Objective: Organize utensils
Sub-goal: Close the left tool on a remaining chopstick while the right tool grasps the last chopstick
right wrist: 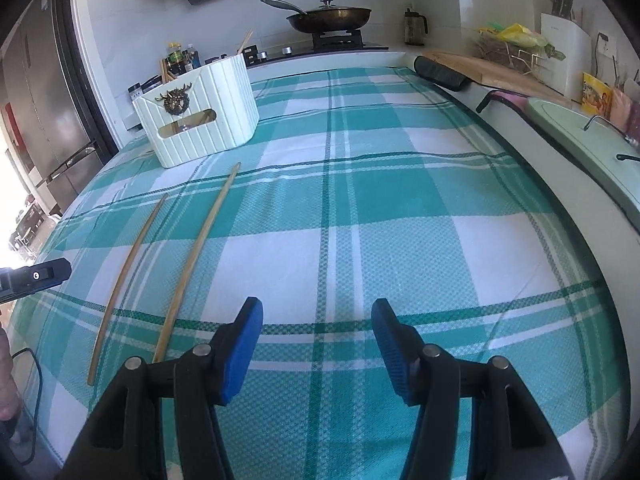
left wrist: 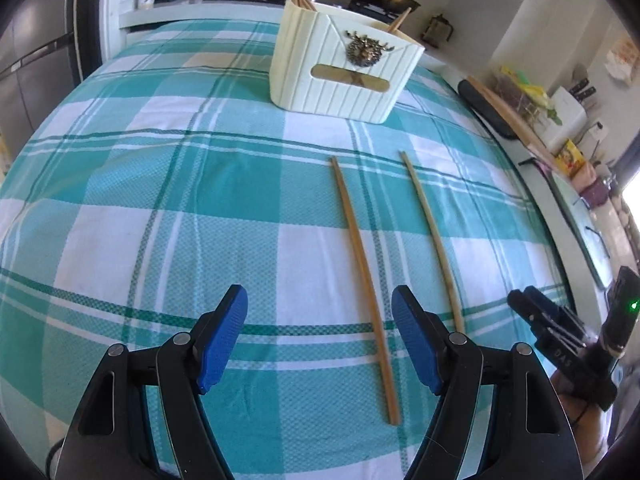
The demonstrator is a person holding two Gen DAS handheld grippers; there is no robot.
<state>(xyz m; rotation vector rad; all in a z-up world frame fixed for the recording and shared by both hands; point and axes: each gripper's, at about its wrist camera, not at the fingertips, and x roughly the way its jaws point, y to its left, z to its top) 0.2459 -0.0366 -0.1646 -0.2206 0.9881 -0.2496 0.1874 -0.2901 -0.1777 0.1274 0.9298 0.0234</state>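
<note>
Two wooden chopsticks lie apart on the teal checked cloth, pointing toward a cream utensil holder (left wrist: 344, 68) that has several chopsticks standing in it. The darker chopstick (left wrist: 362, 276) ends between my left gripper's blue pads, nearer the right one. The paler chopstick (left wrist: 432, 236) lies just right of it. My left gripper (left wrist: 320, 332) is open and empty above the cloth. My right gripper (right wrist: 316, 344) is open and empty, with the paler chopstick (right wrist: 196, 256) just left of it, the darker chopstick (right wrist: 128, 276) further left and the holder (right wrist: 200, 112) at far left.
The right gripper's body (left wrist: 560, 336) shows at the left wrist view's right edge. A counter behind holds a lidded pan on a stove (right wrist: 328, 18), bottles (right wrist: 182, 56), a cutting board (right wrist: 488, 68) and a knife block (right wrist: 564, 48). A sink cover (right wrist: 580, 136) is at right.
</note>
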